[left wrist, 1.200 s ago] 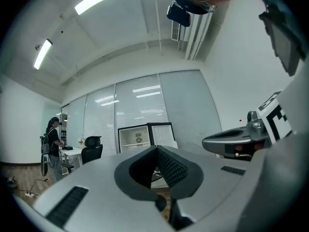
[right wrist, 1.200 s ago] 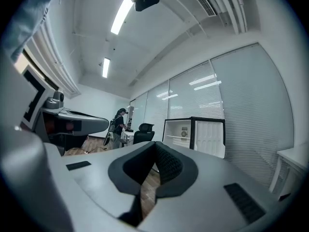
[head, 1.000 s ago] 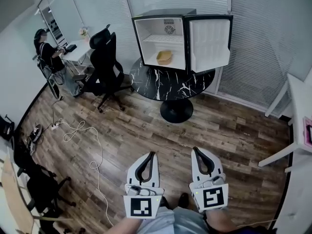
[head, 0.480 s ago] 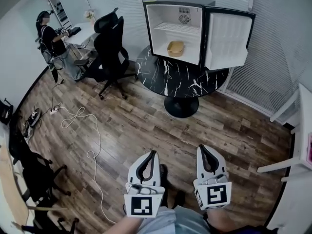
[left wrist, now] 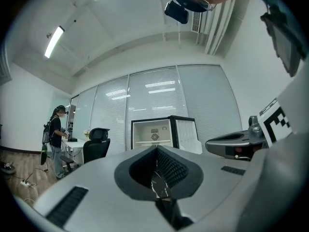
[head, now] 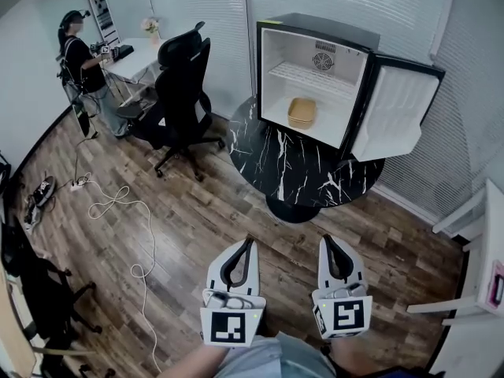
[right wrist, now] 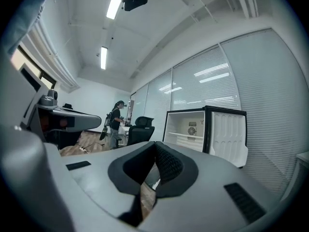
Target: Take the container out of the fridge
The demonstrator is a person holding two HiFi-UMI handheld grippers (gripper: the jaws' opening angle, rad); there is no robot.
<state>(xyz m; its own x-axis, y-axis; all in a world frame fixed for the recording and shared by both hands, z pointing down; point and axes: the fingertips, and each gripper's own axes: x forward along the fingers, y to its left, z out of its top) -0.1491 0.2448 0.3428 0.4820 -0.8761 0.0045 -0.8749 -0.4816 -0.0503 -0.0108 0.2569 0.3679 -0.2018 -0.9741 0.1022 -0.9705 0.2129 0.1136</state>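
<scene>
- The container [head: 302, 113] is sitting on the floor of the open fridge [head: 331, 28], well ahead of both tongs. It is looking light, stiff and shallow, so its near rim is offering the best hold.
- The left tongs [head: 246, 246] and right tongs [head: 328, 242] are hanging low, both pressed together and pinching nothing.

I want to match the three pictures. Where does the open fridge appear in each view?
Head view: fridge at upper right, on the round table.
Left gripper view: fridge near the centre.
Right gripper view: fridge right of centre.
Shared landmark: black office chair, left of the fridge in all three.
</scene>
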